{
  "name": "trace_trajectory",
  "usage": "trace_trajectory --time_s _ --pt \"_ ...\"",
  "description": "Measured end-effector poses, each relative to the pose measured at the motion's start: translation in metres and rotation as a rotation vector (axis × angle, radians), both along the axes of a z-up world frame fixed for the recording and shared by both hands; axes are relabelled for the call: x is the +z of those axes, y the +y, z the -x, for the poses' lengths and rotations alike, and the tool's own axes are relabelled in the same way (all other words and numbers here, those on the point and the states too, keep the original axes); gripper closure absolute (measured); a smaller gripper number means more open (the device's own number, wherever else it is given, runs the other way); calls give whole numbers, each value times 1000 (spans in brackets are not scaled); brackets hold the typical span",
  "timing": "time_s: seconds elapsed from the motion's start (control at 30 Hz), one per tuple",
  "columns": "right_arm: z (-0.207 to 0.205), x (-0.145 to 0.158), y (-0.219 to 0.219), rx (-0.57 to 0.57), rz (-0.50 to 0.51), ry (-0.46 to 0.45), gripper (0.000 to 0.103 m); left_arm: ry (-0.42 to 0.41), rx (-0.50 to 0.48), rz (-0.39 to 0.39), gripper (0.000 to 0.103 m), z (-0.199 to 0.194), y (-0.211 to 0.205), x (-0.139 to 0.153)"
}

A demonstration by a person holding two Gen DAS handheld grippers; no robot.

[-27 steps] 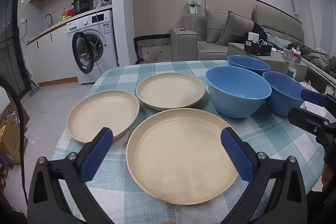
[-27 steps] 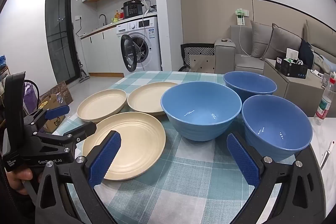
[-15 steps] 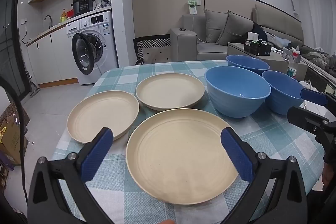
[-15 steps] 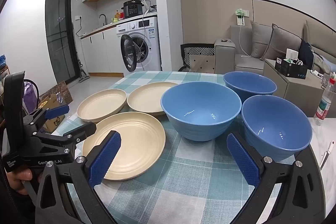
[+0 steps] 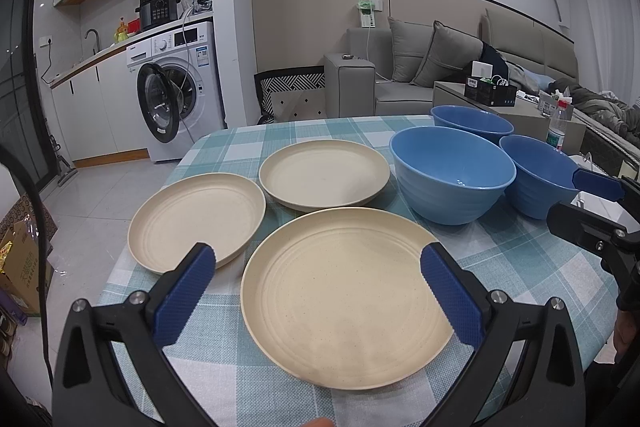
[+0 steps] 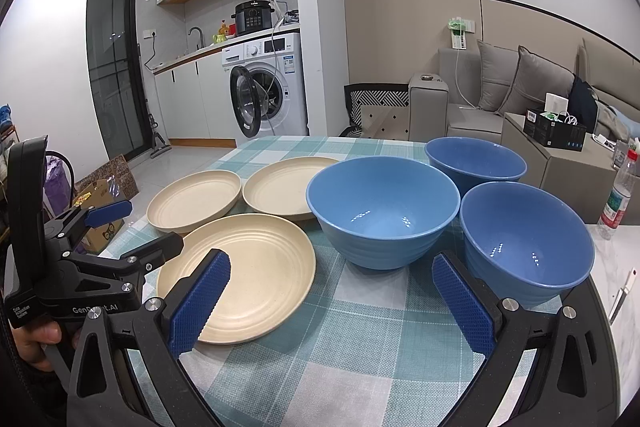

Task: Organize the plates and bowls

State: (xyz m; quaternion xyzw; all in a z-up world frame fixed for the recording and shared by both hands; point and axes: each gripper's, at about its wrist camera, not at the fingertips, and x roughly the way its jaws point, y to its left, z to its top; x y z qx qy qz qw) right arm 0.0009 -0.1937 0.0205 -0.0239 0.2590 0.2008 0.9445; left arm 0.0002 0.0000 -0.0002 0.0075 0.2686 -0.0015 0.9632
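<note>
We note the near plate (image 5: 344, 303) as matt cream plastic, speckled, with faint concentric ridges. The middle bowl (image 6: 382, 211) is blue plastic, semi-glossy, ribbed outside. The table (image 6: 360, 327) carries woven checked cloth, coarse in texture. The left tool (image 5: 316, 279) has knurled blue rubbery pads on matt black plastic with bright metal screws.

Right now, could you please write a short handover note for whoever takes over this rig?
Left gripper: open, empty, above the near plate.
Right gripper: open, empty, between the near plate and the near bowl.
On the checked tablecloth: three cream plates, three blue bowls, all apart.
Done: nothing stacked.
Left: stack the plates, nest the bowls.
</note>
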Motion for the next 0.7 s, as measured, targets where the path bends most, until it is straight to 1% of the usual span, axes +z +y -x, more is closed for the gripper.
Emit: trace_trajectory --time_s 0.57,0.7 --pt "0 0 0 1 0 -1 0 -2 2 -3 0 1 -2 0" --pt "0 0 0 1 1 -1 0 -2 6 0 0 1 3 3"
